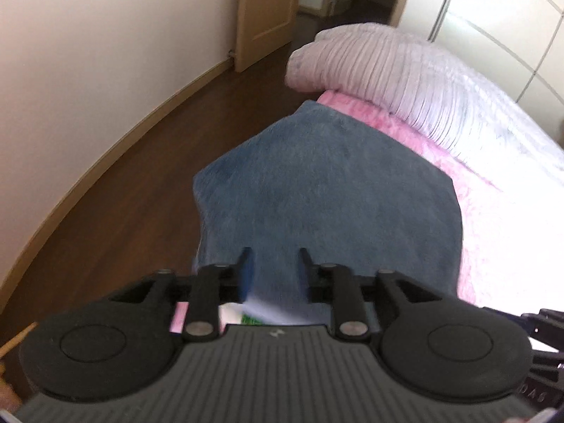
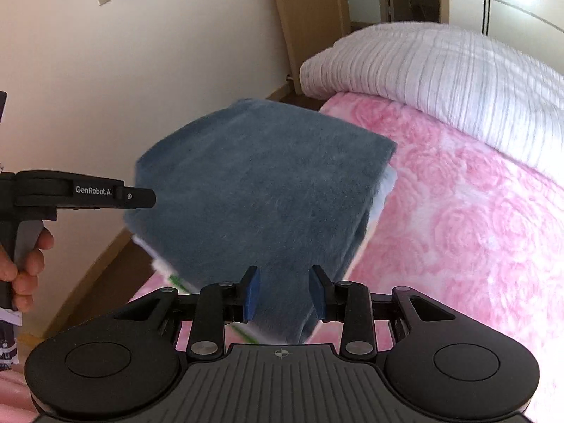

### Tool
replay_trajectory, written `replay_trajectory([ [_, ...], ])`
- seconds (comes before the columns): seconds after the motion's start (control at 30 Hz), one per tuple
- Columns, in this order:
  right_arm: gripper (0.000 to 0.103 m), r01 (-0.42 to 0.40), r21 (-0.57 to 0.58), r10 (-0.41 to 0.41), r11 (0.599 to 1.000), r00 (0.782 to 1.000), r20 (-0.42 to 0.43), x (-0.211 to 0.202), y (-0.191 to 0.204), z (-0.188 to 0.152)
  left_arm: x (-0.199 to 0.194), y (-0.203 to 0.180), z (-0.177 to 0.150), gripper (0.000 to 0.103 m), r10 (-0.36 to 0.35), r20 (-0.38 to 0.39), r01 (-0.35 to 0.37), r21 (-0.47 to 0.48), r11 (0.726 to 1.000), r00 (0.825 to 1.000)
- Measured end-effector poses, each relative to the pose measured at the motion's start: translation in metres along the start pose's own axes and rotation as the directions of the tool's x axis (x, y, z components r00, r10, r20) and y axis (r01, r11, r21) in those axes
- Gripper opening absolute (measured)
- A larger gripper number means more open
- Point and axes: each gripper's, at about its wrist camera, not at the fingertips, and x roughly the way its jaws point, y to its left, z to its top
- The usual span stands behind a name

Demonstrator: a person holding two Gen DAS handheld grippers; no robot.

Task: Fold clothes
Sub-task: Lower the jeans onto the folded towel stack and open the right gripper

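Observation:
A folded blue fleece garment (image 1: 328, 190) with a pale inner layer lies at the near left part of the pink flowered bed cover (image 2: 458, 194); it also shows in the right wrist view (image 2: 261, 183). My left gripper (image 1: 275, 264) has its jaws parted a little, with the garment's near edge between the fingers. My right gripper (image 2: 284, 290) also stands with jaws apart around the near edge of the garment. Whether either one pinches the cloth is unclear. The left gripper's body (image 2: 88, 194) and the hand that holds it show at the left of the right wrist view.
A folded white ribbed quilt (image 2: 440, 74) lies at the far end of the bed. Dark wood floor (image 1: 141, 176) runs along the bed's left side up to the cream wall (image 1: 88, 53). A wooden door (image 1: 268, 10) stands open beyond. White wardrobe doors (image 1: 493, 24) stand at the right.

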Motion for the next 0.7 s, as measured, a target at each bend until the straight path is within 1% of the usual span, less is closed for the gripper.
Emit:
replay_trajectory([
  [0.1, 0.036, 0.002, 0.024, -0.001, 1.000, 0.999, -0.040, -0.019, -0.001, -0.006, -0.031, -0.013, -0.010, 0.030, 0.028, -0.019, -0.028, 0.006, 1.000, 0.999],
  [0.17, 0.037, 0.014, 0.014, -0.013, 1.000, 0.999, -0.049, -0.031, -0.001, -0.009, -0.052, -0.020, -0.019, 0.031, 0.021, -0.028, -0.021, -0.009, 1.000, 0.999],
  [0.23, 0.042, 0.026, 0.004, -0.026, 1.000, 0.998, -0.058, -0.044, -0.002, -0.012, -0.070, -0.026, -0.025, 0.032, 0.014, -0.027, -0.015, -0.031, 0.999, 1.000],
  [0.33, 0.045, 0.031, -0.005, -0.031, 1.000, 0.997, -0.066, -0.060, -0.003, -0.015, -0.097, -0.043, -0.033, 0.034, 0.069, -0.025, -0.069, -0.016, 0.997, 0.997],
  [0.4, 0.046, 0.021, -0.006, -0.021, 1.000, 0.998, -0.058, -0.070, -0.006, -0.013, -0.112, -0.055, -0.040, 0.035, 0.117, -0.021, -0.117, 0.007, 0.993, 0.993],
  [0.47, 0.047, 0.005, -0.019, -0.006, 1.000, 0.999, -0.038, -0.084, -0.007, -0.012, -0.126, -0.064, -0.047, 0.039, 0.149, -0.014, -0.149, -0.003, 0.989, 0.989],
  [0.57, 0.048, -0.019, -0.053, 0.019, 0.998, 1.000, -0.007, -0.107, -0.008, -0.010, -0.144, -0.075, -0.056, 0.041, 0.161, -0.008, -0.161, -0.036, 0.986, 0.987],
  [0.6, 0.048, -0.025, -0.067, 0.025, 0.997, 1.000, -0.001, -0.114, -0.008, -0.009, -0.150, -0.081, -0.059, 0.042, 0.172, 0.000, -0.171, -0.039, 0.984, 0.985],
  [0.63, 0.048, -0.033, -0.082, 0.033, 0.996, 0.999, 0.006, -0.121, -0.008, -0.009, -0.156, -0.087, -0.062, 0.045, 0.182, 0.008, -0.182, -0.042, 0.982, 0.983],
  [0.7, 0.049, -0.047, -0.112, 0.049, 0.993, 0.999, 0.016, -0.136, -0.010, -0.010, -0.166, -0.097, -0.068, 0.046, 0.194, 0.026, -0.192, -0.046, 0.980, 0.981],
])
